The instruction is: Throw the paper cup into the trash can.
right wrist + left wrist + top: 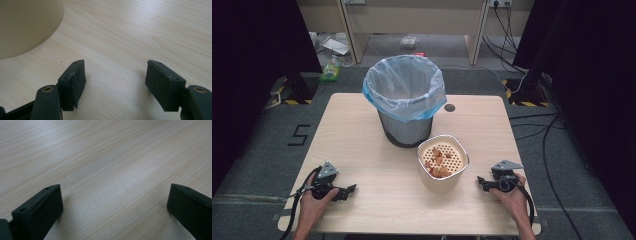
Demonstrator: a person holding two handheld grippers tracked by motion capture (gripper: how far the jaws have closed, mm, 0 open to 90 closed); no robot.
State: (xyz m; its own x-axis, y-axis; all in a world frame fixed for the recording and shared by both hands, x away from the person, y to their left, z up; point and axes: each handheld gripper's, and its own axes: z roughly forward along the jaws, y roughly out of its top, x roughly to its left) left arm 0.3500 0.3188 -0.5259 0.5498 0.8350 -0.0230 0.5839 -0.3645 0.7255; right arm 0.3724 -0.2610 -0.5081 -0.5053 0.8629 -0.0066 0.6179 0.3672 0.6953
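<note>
Nothing begun, by the look of it. Cream, rounded-square container (443, 170) with a perforated insert still upright at centre-front of the pale wooden tabletop (362, 145), orange-brown food scraps (438, 162) lying on the insert. Grey waste bin lined with a pale blue plastic bag (404, 95) just behind the container, close to touching; bag interior apparently empty, though its bottom cannot be read for certain. Likely job: tipping the scraps into the bin. All of it left to do — grasp, lift, tilt, return.

Left gripper (347, 191) resting low at the near left corner of the tabletop, hand wrapped round the body, pointing inward toward the middle. Jaws spread wide over bare wood in the left gripper view, nothing between them.

Right gripper (481, 182) at the near right, hand behind it, aimed left toward the container, near its side but apart. Jaws spread and unloaded in the right gripper view; cream container wall (27, 25) showing at upper left, clear of the jaws.

Both forearms entering from the near edge, wrists low, at rest.
</note>
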